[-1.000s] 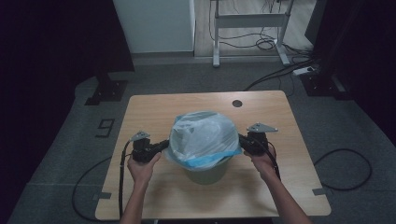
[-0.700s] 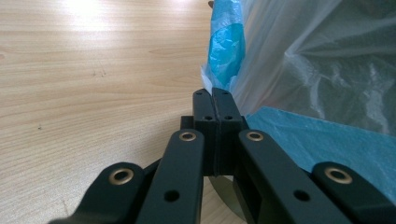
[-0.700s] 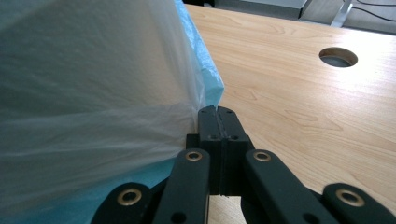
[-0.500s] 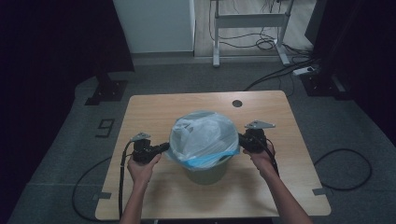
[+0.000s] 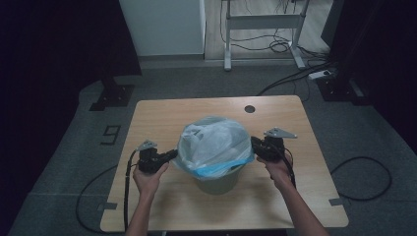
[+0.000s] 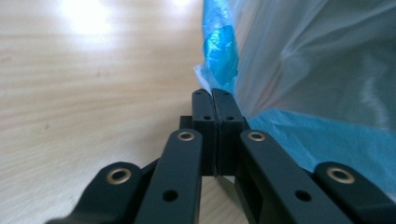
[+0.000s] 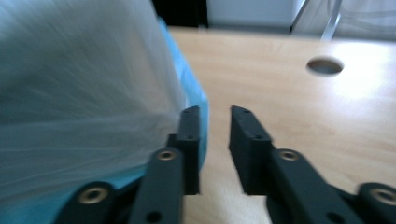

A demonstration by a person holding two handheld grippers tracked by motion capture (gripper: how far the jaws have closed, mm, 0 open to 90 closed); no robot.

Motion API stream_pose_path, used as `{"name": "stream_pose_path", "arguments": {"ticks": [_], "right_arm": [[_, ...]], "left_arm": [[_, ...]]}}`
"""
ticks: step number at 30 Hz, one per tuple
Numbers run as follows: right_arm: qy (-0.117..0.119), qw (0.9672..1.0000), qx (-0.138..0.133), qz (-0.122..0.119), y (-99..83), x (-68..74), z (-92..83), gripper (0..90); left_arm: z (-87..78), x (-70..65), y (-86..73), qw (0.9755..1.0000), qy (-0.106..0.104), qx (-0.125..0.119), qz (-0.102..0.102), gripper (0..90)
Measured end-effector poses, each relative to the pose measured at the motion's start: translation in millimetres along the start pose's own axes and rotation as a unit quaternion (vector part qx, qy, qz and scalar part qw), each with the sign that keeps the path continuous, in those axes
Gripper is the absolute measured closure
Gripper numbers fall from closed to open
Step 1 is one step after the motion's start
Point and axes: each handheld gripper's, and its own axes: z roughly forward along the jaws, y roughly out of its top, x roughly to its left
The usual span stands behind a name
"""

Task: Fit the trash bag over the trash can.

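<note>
1. The puffy see-through plastic bag with a blue rim (image 5: 215, 145), over the grey bin (image 5: 219, 183) mid-table, is sinking lower than a moment ago.
2. The left gripper (image 5: 169, 155) is pinching shut beside the bag's edge; whether plastic is caught, I cannot tell.
3. The right gripper (image 5: 254, 143) is parted, touching the bag, so it is probably letting go.

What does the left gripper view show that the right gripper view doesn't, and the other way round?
The left gripper view alone shows the left gripper with its jaws pressed together beside a bunched fold of the bag's blue edge. The right gripper view alone shows the right gripper with its jaws apart, nothing between them, and the round hole in the table. Both show the translucent bag and the wooden tabletop.
</note>
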Motion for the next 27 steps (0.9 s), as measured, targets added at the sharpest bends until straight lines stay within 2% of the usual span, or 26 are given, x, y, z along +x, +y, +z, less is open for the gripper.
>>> {"name": "stream_pose_path", "arguments": {"ticks": [3,6,9,10,12,13,15,20,27], "right_arm": [[-0.006,0.9986,-0.053,0.0,-0.6,-0.3,-18.8,60.9],[0.006,0.9964,-0.084,0.0,0.0,2.7,-35.7,56.9],[0.032,0.9934,-0.11,-0.012,-0.3,10.2,-53.9,54.9],[0.048,0.9918,-0.118,-0.015,-1.2,14.6,-61.1,54.3],[0.06,0.9894,-0.13,-0.027,-3.4,22.4,-71.7,53.9],[0.073,0.988,-0.133,-0.029,-4.6,25.6,-76.9,51.8],[0.079,0.9859,-0.14,-0.045,-6.8,31.8,-86.8,51.6],[0.112,0.9808,-0.145,-0.066,-9.8,47.3,-104.7,49.7],[0.171,0.972,-0.126,-0.101,-1.6,71.3,-113.5,44.4]], "left_arm": [[-5.2,1.3,-1.8,0.9998,0.004,-0.021,0.004,81.1],[-11.1,1.1,-1.9,0.999,0.015,-0.043,0.004,70.1],[-19.7,-0.4,0.3,0.9978,0.004,-0.066,0.005,62.9],[-22.1,-1.6,1.3,0.9976,0.0,-0.068,0.008,60.6],[-26.4,-5.0,3.0,0.9971,-0.003,-0.075,0.016,58.9],[-28.0,-6.6,3.6,0.9969,-0.003,-0.076,0.019,58.2],[-31.9,-10.4,4.9,0.9964,-0.006,-0.082,0.022,57.6],[-39.6,-18.4,7.2,0.9953,-0.012,-0.09,0.034,57.2],[-48.8,-28.9,8.6,0.9941,-0.025,-0.094,0.048,56.0]]}}
